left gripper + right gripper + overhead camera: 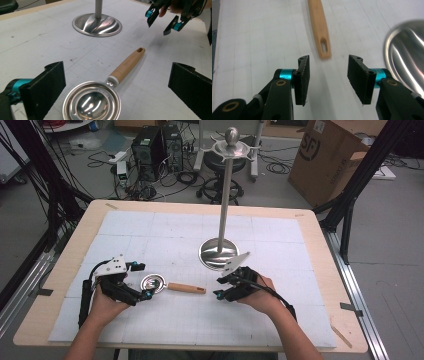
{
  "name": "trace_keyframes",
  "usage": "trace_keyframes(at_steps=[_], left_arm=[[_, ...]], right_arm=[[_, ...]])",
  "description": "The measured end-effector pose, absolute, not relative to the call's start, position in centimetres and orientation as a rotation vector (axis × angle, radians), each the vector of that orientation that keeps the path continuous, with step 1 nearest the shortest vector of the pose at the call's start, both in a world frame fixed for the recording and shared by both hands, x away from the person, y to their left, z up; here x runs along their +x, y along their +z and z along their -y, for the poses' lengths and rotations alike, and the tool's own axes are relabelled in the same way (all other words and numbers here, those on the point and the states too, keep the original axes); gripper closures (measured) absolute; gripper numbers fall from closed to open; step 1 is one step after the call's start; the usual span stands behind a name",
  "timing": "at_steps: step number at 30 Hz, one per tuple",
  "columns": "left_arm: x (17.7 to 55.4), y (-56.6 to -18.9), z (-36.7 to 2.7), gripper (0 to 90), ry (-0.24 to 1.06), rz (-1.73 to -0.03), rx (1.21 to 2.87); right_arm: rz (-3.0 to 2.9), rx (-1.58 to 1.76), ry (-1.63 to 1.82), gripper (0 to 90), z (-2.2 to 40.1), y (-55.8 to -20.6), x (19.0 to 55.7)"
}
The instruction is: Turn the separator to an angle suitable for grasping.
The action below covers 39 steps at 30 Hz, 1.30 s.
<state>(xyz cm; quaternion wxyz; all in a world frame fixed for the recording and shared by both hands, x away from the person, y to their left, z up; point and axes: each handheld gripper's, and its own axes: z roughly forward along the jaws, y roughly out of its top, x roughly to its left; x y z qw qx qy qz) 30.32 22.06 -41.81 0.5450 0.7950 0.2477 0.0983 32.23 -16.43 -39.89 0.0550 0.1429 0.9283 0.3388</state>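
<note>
A small steel strainer spoon (154, 283) with a wooden handle (186, 288) lies flat on the white mat. Its bowl (92, 104) sits between the wide-open jaws of my left gripper (142, 280), untouched by either pad. My right gripper (218, 287) hovers just right of the handle's end and is open with nothing between its jaws. In the right gripper view the handle's slotted tip (323, 47) lies just beyond the pads (303, 75). In the left gripper view the right gripper (163, 20) hangs above and past the handle (127, 65).
A tall steel stand (226, 185) with a round base (218, 253) rises behind the spoon near the mat's middle; the base (407, 60) is close to my right gripper. Wooden table edges (325, 270) border the mat. Computers, a stool and a cardboard box (325, 155) stand beyond.
</note>
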Motion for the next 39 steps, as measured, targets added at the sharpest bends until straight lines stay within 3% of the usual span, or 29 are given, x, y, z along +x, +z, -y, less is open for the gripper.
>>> trace_keyframes(at_steps=[20, 32, 39], left_arm=[[30.2, -42.0, -21.7, 1.7, 0.232, -0.571, 1.906], [30.3, -42.0, -21.7, 1.7, 0.211, -0.553, 1.884], [30.3, -42.1, -21.5, 1.7, 0.216, -0.544, 1.895]], right_arm=[[-2.52, 0.697, 1.317, 43.9, 26.2, -39.7, 29.6], [-2.369, 0.793, 1.409, 40.0, 28.7, -39.2, 29.3], [-2.312, 0.814, 1.421, 31.9, 29.2, -39.4, 29.6]])
